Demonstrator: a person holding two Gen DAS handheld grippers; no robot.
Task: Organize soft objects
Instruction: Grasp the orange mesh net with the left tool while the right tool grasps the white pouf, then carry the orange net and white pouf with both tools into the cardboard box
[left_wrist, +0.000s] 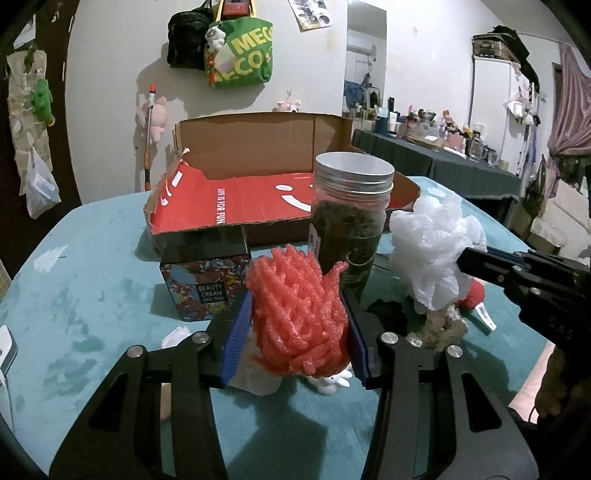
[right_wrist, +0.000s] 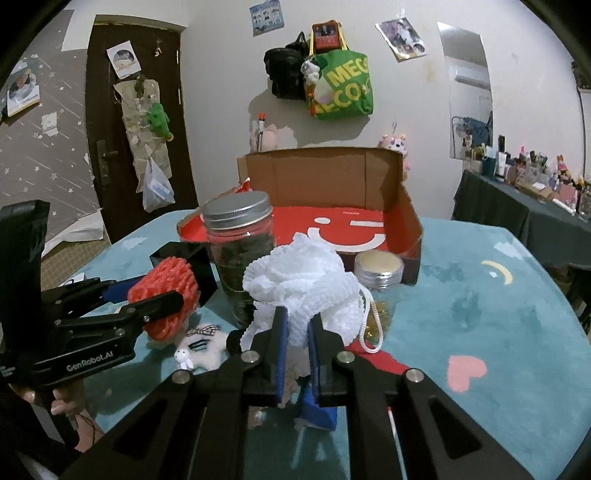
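Observation:
My left gripper (left_wrist: 297, 306) is shut on a red foam net (left_wrist: 295, 314) and holds it above the teal table; the left gripper also shows in the right wrist view (right_wrist: 162, 295) with the red net (right_wrist: 166, 291). My right gripper (right_wrist: 297, 325) is shut on a white mesh bath puff (right_wrist: 303, 284), lifted off the table; the puff (left_wrist: 432, 247) and right gripper (left_wrist: 469, 264) show at right in the left wrist view. An open cardboard box with a red smiley floor (left_wrist: 258, 206) (right_wrist: 402, 229) stands behind. A small white plush (right_wrist: 207, 347) lies on the table below.
A glass jar with a metal lid (left_wrist: 351, 221) (right_wrist: 243, 254) stands in front of the box. A floral tin labelled BEAUTY CREAM (left_wrist: 207, 280) sits at left, a round tin (right_wrist: 378, 269) at right. A red item (left_wrist: 472, 295) and a beige fluffy item (left_wrist: 439, 325) lie below the puff.

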